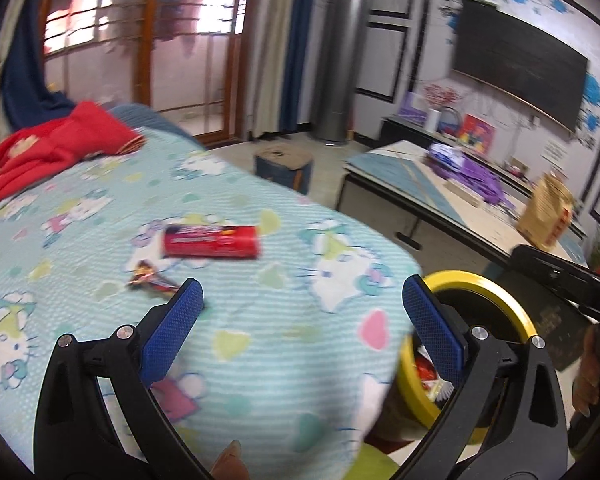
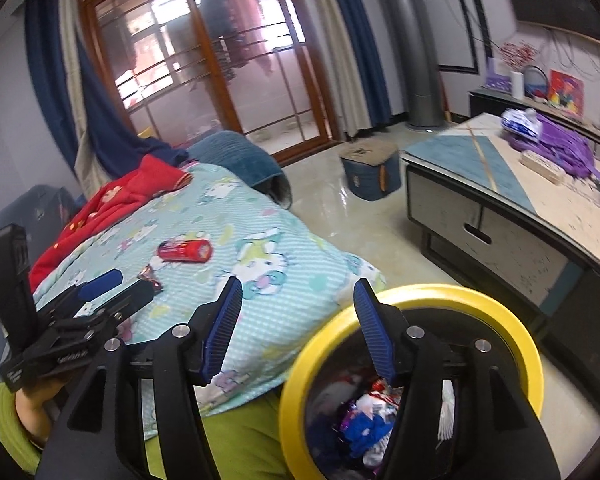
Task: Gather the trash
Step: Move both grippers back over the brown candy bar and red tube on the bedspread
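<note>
A red snack tube [image 1: 211, 241] lies on the Hello Kitty blanket [image 1: 280, 344], also in the right wrist view [image 2: 184, 251]. A small candy wrapper [image 1: 150, 278] lies beside it, seen too in the right wrist view [image 2: 151, 278]. My left gripper [image 1: 301, 300] is open and empty above the blanket, just short of the wrapper; it shows in the right wrist view [image 2: 112, 286]. My right gripper [image 2: 298, 300] is open and empty over the rim of the yellow-rimmed bin [image 2: 511, 332], which holds several wrappers. The bin also shows in the left wrist view [image 1: 495, 292].
A red garment [image 1: 48, 148] lies at the blanket's far end. A low coffee table [image 2: 499, 216] with purple cloth [image 2: 559, 148] and a paper bag [image 1: 547, 212] stands right. A blue stool [image 2: 369, 172] sits on the floor. A grey column [image 1: 339, 60] stands behind.
</note>
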The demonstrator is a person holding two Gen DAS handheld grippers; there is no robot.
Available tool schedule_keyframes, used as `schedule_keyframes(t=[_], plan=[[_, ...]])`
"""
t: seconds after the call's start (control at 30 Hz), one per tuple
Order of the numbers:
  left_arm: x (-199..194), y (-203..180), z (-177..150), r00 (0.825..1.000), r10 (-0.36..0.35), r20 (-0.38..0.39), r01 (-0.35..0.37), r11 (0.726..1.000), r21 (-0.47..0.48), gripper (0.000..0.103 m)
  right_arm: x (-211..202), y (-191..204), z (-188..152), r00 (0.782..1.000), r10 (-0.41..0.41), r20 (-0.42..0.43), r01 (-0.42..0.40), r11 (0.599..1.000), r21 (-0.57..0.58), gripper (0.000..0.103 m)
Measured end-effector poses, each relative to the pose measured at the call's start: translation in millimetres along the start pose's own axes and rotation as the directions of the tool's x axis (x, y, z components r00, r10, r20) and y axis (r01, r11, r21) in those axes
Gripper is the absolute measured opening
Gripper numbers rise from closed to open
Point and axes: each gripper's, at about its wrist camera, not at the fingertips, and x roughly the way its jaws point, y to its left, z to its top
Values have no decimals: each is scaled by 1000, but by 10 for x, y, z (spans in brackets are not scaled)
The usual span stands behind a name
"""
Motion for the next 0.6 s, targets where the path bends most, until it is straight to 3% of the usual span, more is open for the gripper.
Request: schedule_keyframes(t=[0.17,0.4,0.6], plan=[[47,369,29,998,57,-31,-60,993,-104,92,215,194,81,999,39,-25,-40,998,-49,62],[163,809,12,996,36,-81,-57,961,-271,91,610,425,151,995,54,-80,-63,991,-118,63],[351,979,13,992,-2,-128,-44,932,-360,72,964,581,223,991,68,-115,-87,981,-174,65]])
